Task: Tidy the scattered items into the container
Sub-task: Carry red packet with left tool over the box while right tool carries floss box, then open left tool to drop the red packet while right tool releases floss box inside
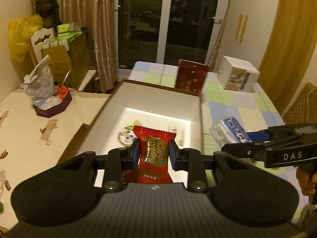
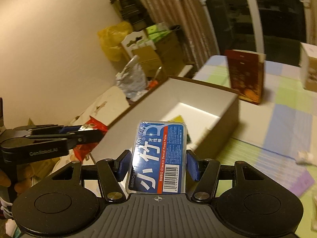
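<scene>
My left gripper (image 1: 153, 154) is shut on a red snack packet (image 1: 155, 154) and holds it above the near end of an open white-lined cardboard box (image 1: 158, 97). Small packets (image 1: 126, 135) lie on the box floor. My right gripper (image 2: 157, 162) is shut on a blue box of dental floss picks (image 2: 158, 158), near the box's right side; the left wrist view shows that floss box (image 1: 229, 131) at the box's right rim. In the right wrist view the left gripper (image 2: 87, 133) comes in from the left with the red packet (image 2: 97, 127).
A dark red carton (image 1: 191, 78) stands behind the box and a white carton (image 1: 238, 77) sits on the checked tablecloth (image 1: 247, 111). A purple tray of clutter (image 1: 52, 105) rests on the cream surface at left. A crumpled white scrap (image 2: 305, 156) lies at right.
</scene>
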`<state>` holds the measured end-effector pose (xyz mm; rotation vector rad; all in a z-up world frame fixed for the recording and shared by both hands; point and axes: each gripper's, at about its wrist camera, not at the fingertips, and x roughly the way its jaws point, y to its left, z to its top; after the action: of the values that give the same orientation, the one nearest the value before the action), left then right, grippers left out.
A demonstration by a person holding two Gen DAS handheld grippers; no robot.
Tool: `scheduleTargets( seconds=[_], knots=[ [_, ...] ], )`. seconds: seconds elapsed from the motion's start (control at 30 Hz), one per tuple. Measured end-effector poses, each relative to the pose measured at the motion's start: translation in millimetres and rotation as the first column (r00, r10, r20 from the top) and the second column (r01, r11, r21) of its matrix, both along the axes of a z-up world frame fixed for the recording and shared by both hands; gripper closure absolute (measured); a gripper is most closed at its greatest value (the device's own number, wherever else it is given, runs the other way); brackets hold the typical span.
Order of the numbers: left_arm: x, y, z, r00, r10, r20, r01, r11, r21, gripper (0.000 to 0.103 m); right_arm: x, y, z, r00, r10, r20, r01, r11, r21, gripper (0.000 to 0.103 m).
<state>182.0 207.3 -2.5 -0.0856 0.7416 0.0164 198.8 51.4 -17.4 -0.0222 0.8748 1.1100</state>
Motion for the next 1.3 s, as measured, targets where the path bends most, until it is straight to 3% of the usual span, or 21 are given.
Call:
scheduleTargets(
  seconds=[0.3, 0.47, 1.3],
  knots=[
    [41.0, 32.4, -22.8, 0.997, -0.007, -0.074, 0.011, 0.998, 0.057, 0.078, 16.7, 71.0, -28.9, 0.994, 0.086, 0.063, -0.077, 0.989, -0.127, 0.042],
    [57.7, 39.0, -40.7, 0.994, -0.027, -0.107, 0.038, 0.994, 0.101, 0.078, 30.7, 89.2, -45.7, 0.991, 0.107, 0.084, -0.09, 0.979, -0.185, 0.042],
    [101.6, 41.9, -109.2, 0.974, -0.053, -0.219, 0.09, 0.983, 0.161, 0.076, 45.4, 114.5, -90.7, 0.976, 0.188, 0.107, -0.145, 0.936, -0.32, 0.042]
  ],
)
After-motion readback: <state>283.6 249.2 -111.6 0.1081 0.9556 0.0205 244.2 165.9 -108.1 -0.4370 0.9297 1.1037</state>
